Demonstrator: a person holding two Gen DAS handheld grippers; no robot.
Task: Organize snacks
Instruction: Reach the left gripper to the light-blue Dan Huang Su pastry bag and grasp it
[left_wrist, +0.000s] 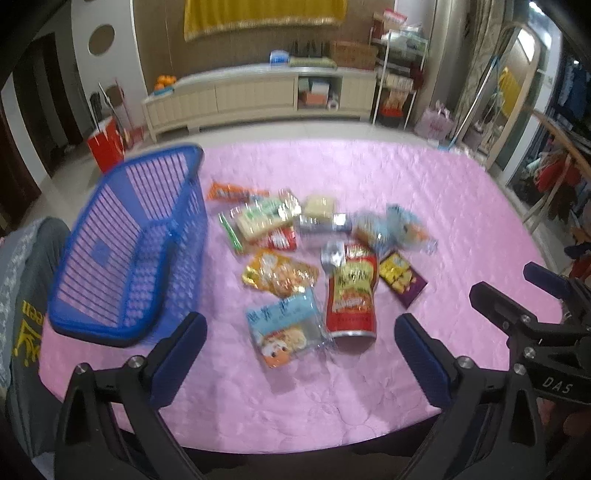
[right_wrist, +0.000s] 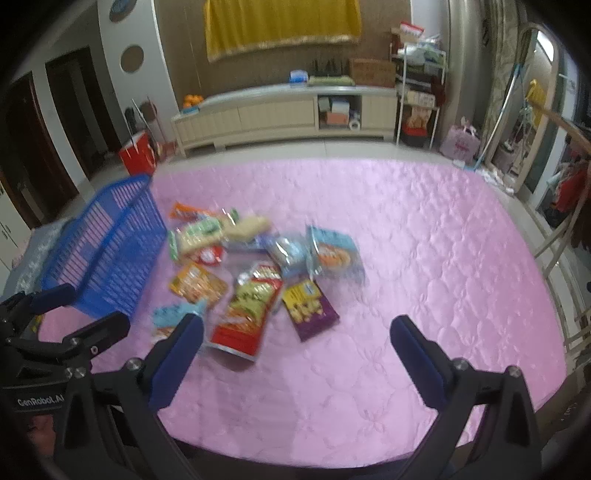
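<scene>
Grippers: we hold the left gripper (left_wrist: 301, 332) and right gripper (right_wrist: 295, 332) spread wide, empty, above the pink quilted cover (right_wrist: 424, 258).
Snacks: loose packets (red pouch (left_wrist: 352, 295) nearest) beside the blue slatted plastic basket (left_wrist: 129, 251).

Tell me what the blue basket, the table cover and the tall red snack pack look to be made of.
Blue basket: moulded plastic by its look, with slatted walls and a smooth rim.
Table cover: likely quilted satin-like fabric; it is pink, with stitched puffy patterns and a soft sheen.
Tall red snack pack: probably glossy printed film or foil; blur leaves it open.
</scene>
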